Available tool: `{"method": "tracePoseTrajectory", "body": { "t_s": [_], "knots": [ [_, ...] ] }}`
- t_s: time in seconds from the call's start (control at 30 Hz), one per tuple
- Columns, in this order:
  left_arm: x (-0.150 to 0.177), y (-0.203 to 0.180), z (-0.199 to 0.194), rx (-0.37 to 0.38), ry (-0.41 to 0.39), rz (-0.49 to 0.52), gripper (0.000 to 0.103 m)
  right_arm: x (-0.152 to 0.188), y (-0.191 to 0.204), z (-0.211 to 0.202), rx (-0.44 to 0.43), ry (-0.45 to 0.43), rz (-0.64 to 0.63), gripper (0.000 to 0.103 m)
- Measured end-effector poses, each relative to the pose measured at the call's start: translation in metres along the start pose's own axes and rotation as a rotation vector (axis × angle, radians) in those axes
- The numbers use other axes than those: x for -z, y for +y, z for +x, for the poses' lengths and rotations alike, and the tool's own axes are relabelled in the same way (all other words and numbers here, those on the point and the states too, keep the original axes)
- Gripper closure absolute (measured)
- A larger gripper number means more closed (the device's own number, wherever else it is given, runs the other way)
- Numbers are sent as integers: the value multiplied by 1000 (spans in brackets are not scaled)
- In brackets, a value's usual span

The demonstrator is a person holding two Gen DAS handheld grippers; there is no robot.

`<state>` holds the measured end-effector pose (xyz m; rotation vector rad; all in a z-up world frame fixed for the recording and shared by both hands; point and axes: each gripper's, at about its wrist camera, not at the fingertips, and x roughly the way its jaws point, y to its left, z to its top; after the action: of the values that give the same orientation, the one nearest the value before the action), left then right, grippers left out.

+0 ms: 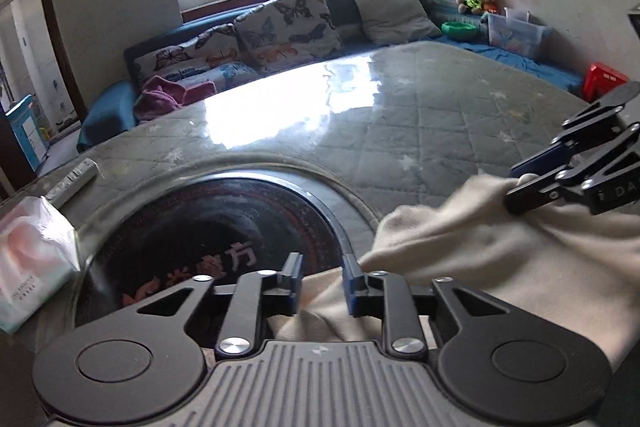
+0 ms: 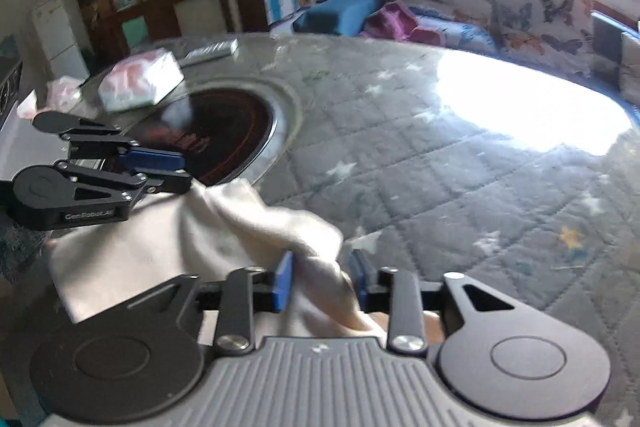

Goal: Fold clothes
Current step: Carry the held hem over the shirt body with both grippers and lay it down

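A cream garment (image 1: 500,247) lies bunched on the near part of the glass-topped table (image 1: 400,115). My left gripper (image 1: 322,281) stands open over the garment's left edge; cloth lies between its blue pads, which do not press it. At the right edge of the left wrist view, my right gripper (image 1: 520,181) has a fold of the cloth at its tips. In the right wrist view, my right gripper (image 2: 320,279) is open with a ridge of the garment (image 2: 160,247) loose between its pads. My left gripper (image 2: 182,171) shows at the left, jaws apart at the cloth's far corner.
A black round hob (image 1: 200,227) is set into the table ahead of the left gripper. A tissue pack (image 1: 32,259) and a remote (image 1: 72,183) lie at the left. A sofa with butterfly cushions (image 1: 280,23) and a purple cloth (image 1: 168,95) runs behind the table.
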<state>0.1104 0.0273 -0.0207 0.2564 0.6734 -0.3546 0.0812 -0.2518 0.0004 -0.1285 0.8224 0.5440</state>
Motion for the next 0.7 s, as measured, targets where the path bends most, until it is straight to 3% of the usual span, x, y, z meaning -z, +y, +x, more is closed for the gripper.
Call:
{"method": "tracePoseTrajectory", "body": {
  "t_s": [0.17,0.4,0.57,0.7],
  "knots": [
    [-9,-5,-25,20,-48,-49,77,5,-1,-28,35,-36,0,70],
    [-14,-42,-30,168,-45,-76,77,18,10,-41,-15,-14,-30,87],
    [-16,-50,-3,160,3,-92,78,27,5,-15,30,16,2,90],
    [-16,-45,2,160,5,-112,78,24,0,-22,35,-7,27,90]
  ]
}}
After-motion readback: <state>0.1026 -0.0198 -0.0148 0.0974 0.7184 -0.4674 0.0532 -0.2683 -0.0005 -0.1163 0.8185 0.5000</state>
